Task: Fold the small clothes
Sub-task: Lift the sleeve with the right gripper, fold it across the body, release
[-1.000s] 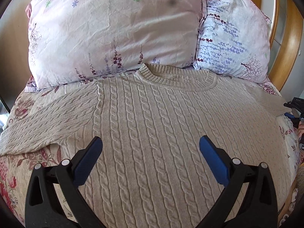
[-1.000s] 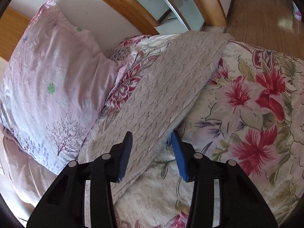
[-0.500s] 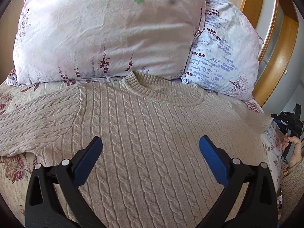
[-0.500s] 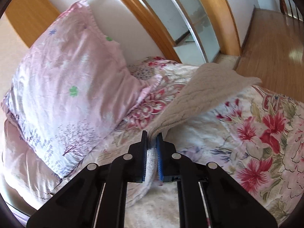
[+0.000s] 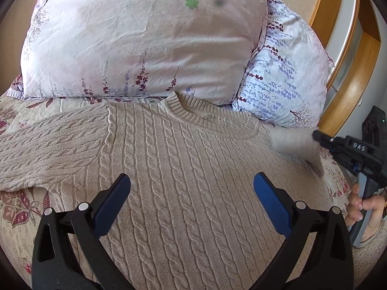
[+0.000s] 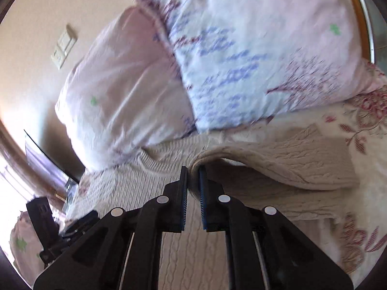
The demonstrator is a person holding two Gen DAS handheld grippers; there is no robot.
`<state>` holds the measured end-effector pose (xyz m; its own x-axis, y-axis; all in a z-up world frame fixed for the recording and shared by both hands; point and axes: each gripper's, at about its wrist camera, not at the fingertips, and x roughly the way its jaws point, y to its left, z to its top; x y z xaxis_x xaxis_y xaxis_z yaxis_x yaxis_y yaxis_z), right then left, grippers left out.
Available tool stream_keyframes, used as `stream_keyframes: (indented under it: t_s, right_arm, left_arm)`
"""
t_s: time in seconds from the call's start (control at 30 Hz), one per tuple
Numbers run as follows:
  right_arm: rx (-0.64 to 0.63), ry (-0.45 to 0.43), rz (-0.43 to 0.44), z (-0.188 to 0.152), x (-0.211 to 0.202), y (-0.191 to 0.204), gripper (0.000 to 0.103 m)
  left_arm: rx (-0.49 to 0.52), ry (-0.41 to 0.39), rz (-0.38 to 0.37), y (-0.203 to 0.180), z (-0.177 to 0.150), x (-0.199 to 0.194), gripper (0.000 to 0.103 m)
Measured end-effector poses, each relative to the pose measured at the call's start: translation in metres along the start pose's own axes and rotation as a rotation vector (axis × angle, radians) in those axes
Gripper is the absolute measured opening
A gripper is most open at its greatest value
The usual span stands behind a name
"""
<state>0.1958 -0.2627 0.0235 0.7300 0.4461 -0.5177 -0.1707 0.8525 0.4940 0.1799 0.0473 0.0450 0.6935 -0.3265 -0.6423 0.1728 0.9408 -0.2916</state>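
A beige cable-knit sweater (image 5: 188, 169) lies flat on the bed, its collar toward the pillows and one sleeve spread out to the left. My left gripper (image 5: 192, 193) is open and hovers empty over the sweater's chest. My right gripper (image 6: 192, 174) is shut on the sweater's other sleeve (image 6: 278, 159) and holds it lifted and swung over the sweater's body. In the left wrist view the right gripper (image 5: 319, 136) enters from the right edge with the blurred sleeve (image 5: 295, 145) in it.
Two floral pillows (image 5: 145, 36) (image 5: 285, 72) stand behind the collar. A floral bedspread (image 5: 17, 207) lies under the sweater. A wooden bed frame (image 5: 346, 77) curves at the right. A wall switch (image 6: 63, 47) shows in the right wrist view.
My right gripper closed on the sleeve, lifted it and swung it in over the sweater's body. My left gripper stayed open over the chest.
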Motion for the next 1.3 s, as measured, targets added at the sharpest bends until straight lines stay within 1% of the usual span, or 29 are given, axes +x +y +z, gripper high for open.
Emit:
stream_keyframes:
  t_s: [0.03, 0.1, 0.2, 0.23, 0.27, 0.3, 0.33, 0.37, 0.43, 0.57, 0.63, 0.7, 0.8, 0.87, 0.9, 0.97, 1.07, 1.17, 1.2, 1.23, 1.27, 1.3]
  right_arm:
    - [-0.014, 0.042, -0.003, -0.01, 0.012, 0.009, 0.009]
    - [-0.038, 0.097, -0.02, -0.026, 0.03, 0.018, 0.01]
    - [-0.028, 0.151, -0.036, -0.039, 0.042, 0.018, 0.011]
    - [-0.011, 0.167, -0.034, -0.041, 0.041, 0.015, 0.013]
    - [0.016, 0.18, -0.026, -0.043, 0.04, 0.011, 0.021]
    - [0.054, 0.191, 0.0, -0.044, 0.038, 0.006, 0.028]
    - [0.092, 0.194, 0.024, -0.043, 0.035, 0.001, 0.043]
    - [0.13, 0.186, 0.038, -0.041, 0.032, -0.004, 0.054]
    - [0.198, 0.15, 0.048, -0.034, 0.022, -0.016, 0.058]
    - [0.351, 0.075, 0.026, -0.025, 0.005, -0.049, 0.058]
    - [0.415, 0.049, -0.009, -0.024, 0.0, -0.067, 0.057]
    - [0.452, 0.015, -0.047, -0.023, -0.004, -0.08, 0.054]
    - [0.478, -0.034, -0.111, -0.018, -0.012, -0.092, 0.042]
    - [0.433, -0.064, -0.189, -0.009, -0.013, -0.09, 0.016]
    - [0.386, -0.077, -0.228, -0.003, -0.012, -0.084, 0.013]
    - [0.304, -0.101, -0.241, 0.005, -0.011, -0.069, 0.009]
    - [0.197, -0.114, -0.154, 0.018, -0.003, -0.028, 0.009]
    - [0.084, -0.091, -0.028, 0.023, 0.017, 0.027, 0.009]
    - [0.053, -0.063, 0.02, 0.021, 0.027, 0.045, 0.009]
    - [0.02, -0.011, 0.076, 0.018, 0.041, 0.064, 0.01]
    - [-0.009, 0.066, 0.131, 0.012, 0.058, 0.083, 0.017]
    - [-0.021, 0.154, 0.19, 0.004, 0.076, 0.098, 0.027]
  left_arm:
    - [-0.001, -0.001, -0.002, 0.001, -0.001, -0.001, 0.101]
    - [-0.001, -0.002, -0.008, 0.003, -0.002, -0.004, 0.101]
    - [-0.003, -0.006, -0.02, 0.005, -0.004, -0.005, 0.101]
    - [-0.003, -0.006, -0.023, 0.006, -0.004, -0.005, 0.101]
    - [-0.004, -0.006, -0.026, 0.006, -0.004, -0.005, 0.101]
    - [-0.006, -0.005, -0.03, 0.006, -0.005, -0.005, 0.101]
    - [-0.009, -0.003, -0.035, 0.007, -0.005, -0.004, 0.101]
    - [-0.013, 0.0, -0.04, 0.007, -0.006, -0.003, 0.101]
    - [-0.019, 0.002, -0.053, 0.008, -0.007, -0.003, 0.101]
    - [-0.023, -0.004, -0.065, 0.009, -0.008, -0.007, 0.101]
    - [-0.033, -0.007, -0.071, 0.011, -0.008, -0.009, 0.101]
    - [-0.046, -0.009, -0.075, 0.014, -0.008, -0.011, 0.099]
    - [-0.063, -0.013, -0.088, 0.018, -0.007, -0.013, 0.098]
    - [-0.077, -0.015, -0.099, 0.021, -0.006, -0.014, 0.097]
    - [-0.085, -0.017, -0.103, 0.023, -0.005, -0.016, 0.094]
    - [-0.102, -0.022, -0.111, 0.028, -0.004, -0.019, 0.091]
    - [-0.135, -0.038, -0.126, 0.036, -0.002, -0.024, 0.085]
    - [-0.181, -0.053, -0.147, 0.046, -0.001, -0.029, 0.082]
    - [-0.197, -0.056, -0.157, 0.049, -0.001, -0.03, 0.082]
    - [-0.214, -0.059, -0.168, 0.051, -0.001, -0.031, 0.082]
    - [-0.229, -0.06, -0.178, 0.053, -0.001, -0.032, 0.082]
    - [-0.24, -0.059, -0.187, 0.054, -0.001, -0.032, 0.082]
